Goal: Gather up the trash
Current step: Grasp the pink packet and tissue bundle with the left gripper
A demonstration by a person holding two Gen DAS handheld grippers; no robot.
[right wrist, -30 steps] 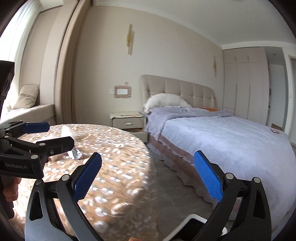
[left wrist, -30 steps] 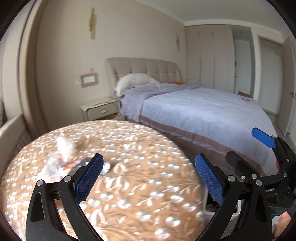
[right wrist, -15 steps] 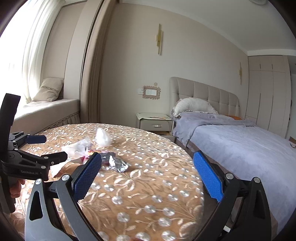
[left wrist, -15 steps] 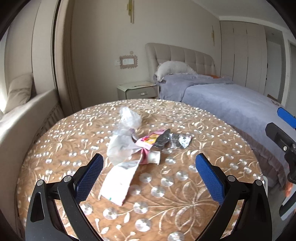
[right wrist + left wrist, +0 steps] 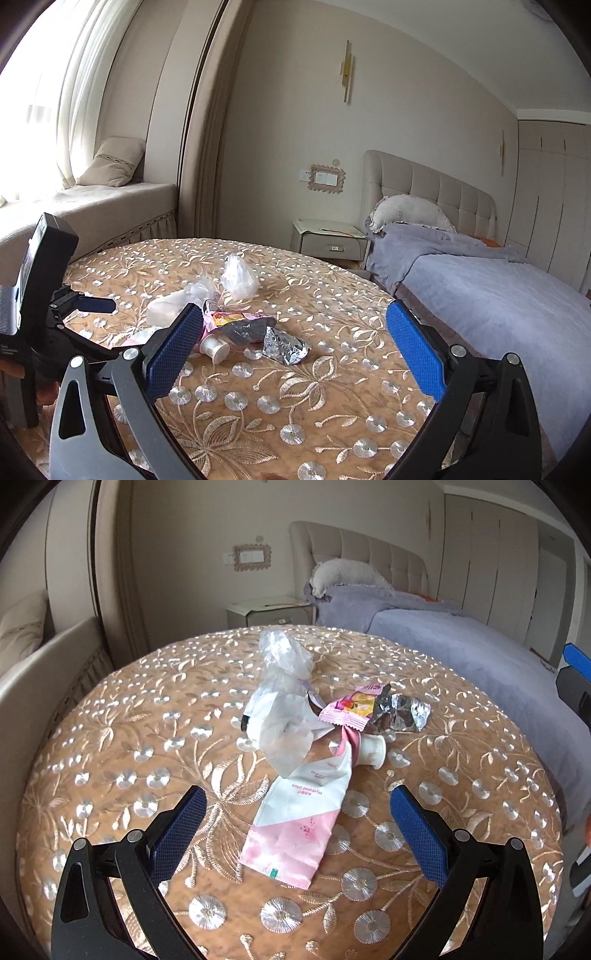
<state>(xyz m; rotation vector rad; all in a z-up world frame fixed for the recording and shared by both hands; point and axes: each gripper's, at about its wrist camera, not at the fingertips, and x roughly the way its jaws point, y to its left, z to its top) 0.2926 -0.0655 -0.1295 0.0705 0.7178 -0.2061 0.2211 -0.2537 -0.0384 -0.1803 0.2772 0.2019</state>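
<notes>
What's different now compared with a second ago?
Both grippers swung left from the bed toward the table and closed in on the trash: the left gripper now frames the pink-and-white packet. The right gripper faces the foil wrapper. Both stayed open; nothing was picked up.

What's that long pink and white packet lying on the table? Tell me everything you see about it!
The pink and white packet is a long, flat sachet that looks like smooth plastic film. It is white at the far end and pink at the near end, with small pink print and a tiny green mark by the near edge. It lies flat on the brown flowery tablecloth, straight ahead of the open left tongs, untouched. Its far end tucks under a crumpled clear plastic bag.
</notes>
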